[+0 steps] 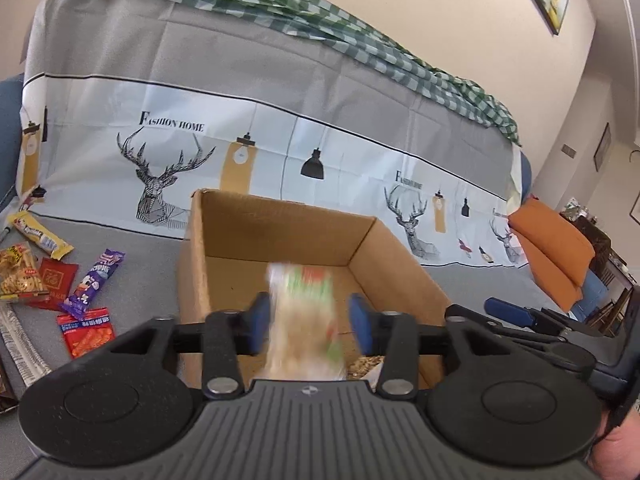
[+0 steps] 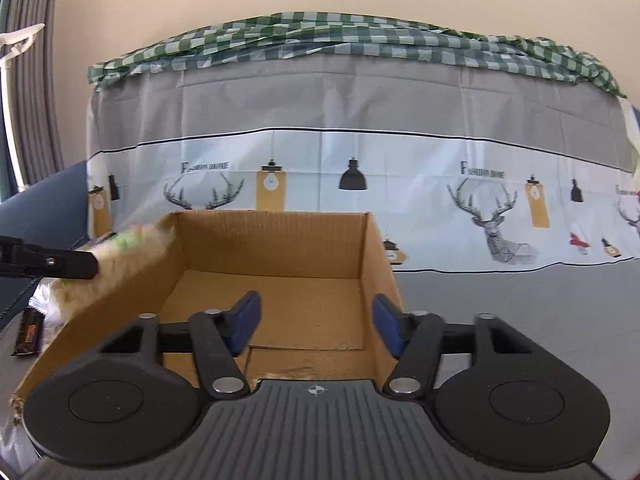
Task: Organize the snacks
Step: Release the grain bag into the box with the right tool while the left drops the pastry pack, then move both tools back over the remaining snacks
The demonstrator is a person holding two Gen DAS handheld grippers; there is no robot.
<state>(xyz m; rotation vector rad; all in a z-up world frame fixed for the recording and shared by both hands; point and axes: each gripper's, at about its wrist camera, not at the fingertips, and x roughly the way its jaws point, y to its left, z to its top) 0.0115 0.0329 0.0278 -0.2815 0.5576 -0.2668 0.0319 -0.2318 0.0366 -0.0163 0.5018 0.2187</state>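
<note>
A blurred packet (image 1: 306,316) hangs between the left gripper's (image 1: 308,322) parted jaws over the box (image 1: 396,256), apparently released. The right gripper (image 2: 316,324) is wide open and empty above the box. Several snacks (image 1: 86,288) left of the box await sorting.

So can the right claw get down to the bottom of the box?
Probably yes. The right claw hangs open over the cardboard box, whose top is open, and the floor beneath it looks bare.
</note>
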